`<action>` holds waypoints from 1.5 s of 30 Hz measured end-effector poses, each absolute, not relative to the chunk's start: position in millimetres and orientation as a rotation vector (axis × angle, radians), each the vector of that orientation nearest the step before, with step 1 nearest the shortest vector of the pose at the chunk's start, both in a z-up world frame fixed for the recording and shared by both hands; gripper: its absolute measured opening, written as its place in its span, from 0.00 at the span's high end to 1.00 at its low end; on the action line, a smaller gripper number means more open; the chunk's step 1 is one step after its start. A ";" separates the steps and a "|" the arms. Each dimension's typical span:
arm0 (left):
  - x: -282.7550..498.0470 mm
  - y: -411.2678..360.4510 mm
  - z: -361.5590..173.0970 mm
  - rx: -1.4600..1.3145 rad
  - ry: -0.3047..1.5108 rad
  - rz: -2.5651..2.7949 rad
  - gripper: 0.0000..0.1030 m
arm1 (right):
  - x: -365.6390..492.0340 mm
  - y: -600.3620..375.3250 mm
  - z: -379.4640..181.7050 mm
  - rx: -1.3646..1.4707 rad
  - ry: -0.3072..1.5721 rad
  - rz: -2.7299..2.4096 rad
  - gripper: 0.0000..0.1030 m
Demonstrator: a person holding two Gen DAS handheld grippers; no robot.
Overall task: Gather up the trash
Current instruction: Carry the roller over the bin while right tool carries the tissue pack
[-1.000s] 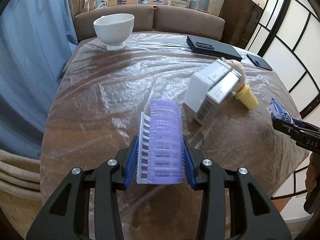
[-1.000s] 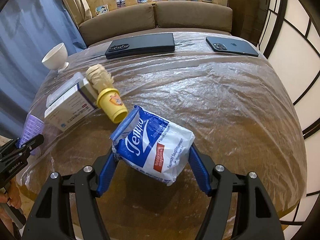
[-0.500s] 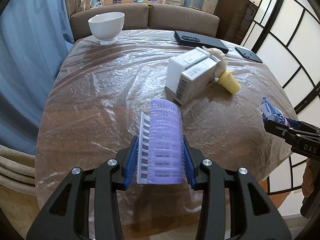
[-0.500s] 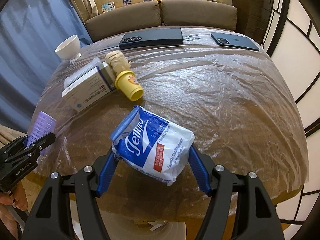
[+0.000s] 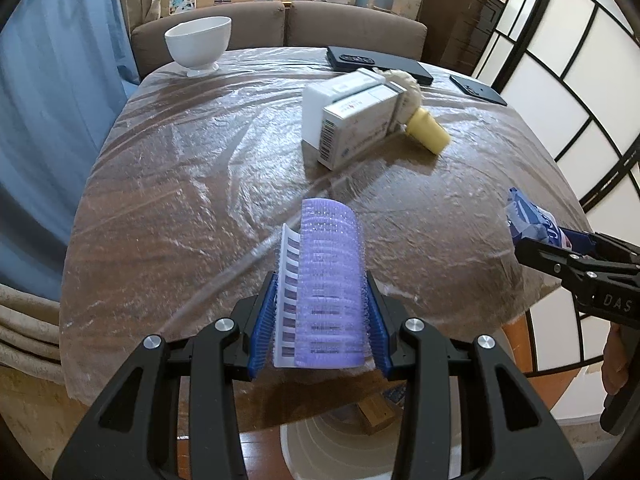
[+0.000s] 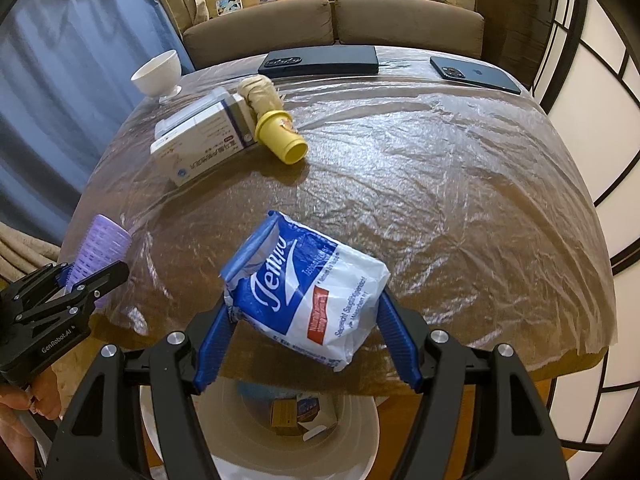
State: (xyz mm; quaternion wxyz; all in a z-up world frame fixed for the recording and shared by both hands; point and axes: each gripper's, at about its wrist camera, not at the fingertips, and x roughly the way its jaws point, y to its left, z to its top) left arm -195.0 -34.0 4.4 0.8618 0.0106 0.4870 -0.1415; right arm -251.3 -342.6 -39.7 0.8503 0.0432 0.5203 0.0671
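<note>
My left gripper is shut on a purple hair roller with a white card, held over the table's near edge. My right gripper is shut on a blue-and-white tissue pack, held above a white bin on the floor that holds bits of trash. The bin also shows below the left gripper. On the table lie a white box and a yellow cup with crumpled paper. The box and cup show in the right wrist view too.
A plastic-covered wooden table carries a white bowl, a black case and a dark phone. A brown sofa stands behind it. A blue curtain hangs at the left, a paper screen at the right.
Both grippers have drawn back from the table with their loads. The white bin on the floor has come into view beneath them.
</note>
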 end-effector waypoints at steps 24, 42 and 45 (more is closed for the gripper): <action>-231.6 -50.7 1.7 0.059 1.063 -0.385 0.59 | -285.7 -341.2 -47.6 0.073 1.149 0.163 0.35; -257.5 -57.7 1.1 0.069 1.088 -0.442 0.59 | -308.4 -338.0 -49.3 0.075 1.171 0.187 0.35; -263.7 -59.7 1.8 0.081 1.089 -0.457 0.59 | -311.6 -337.4 -48.9 0.074 1.173 0.190 0.36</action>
